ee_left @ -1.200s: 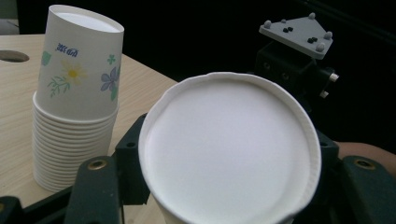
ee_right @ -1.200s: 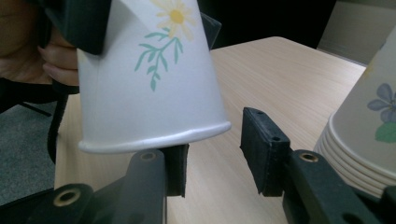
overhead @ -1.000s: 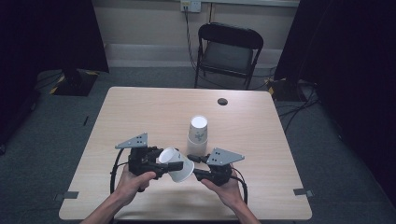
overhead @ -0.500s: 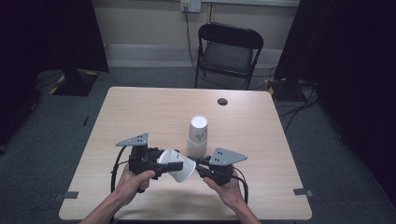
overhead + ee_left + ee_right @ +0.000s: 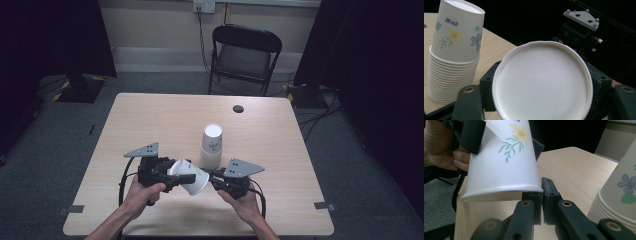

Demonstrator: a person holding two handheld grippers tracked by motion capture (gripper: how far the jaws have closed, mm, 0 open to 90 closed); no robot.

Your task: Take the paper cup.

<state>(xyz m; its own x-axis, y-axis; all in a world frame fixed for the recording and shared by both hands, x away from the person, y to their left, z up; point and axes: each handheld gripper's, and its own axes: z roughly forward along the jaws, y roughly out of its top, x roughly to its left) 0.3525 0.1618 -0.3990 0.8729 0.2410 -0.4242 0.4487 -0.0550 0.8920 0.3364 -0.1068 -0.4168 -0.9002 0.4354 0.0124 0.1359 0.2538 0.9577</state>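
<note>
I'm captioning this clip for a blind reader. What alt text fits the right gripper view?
The right gripper, jaws shut on the rim, pinches a single floral paper cup whose narrow end sits between the left gripper's jaws, above a pale wooden table. A stack of matching cups stands at the right edge.

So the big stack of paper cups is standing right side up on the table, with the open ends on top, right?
Not quite. The stack of paper cups does stand on the table, but upside down: the closed bottoms face up and the rims face down. The left gripper view shows it best, with the rims piled at the tabletop.
</note>
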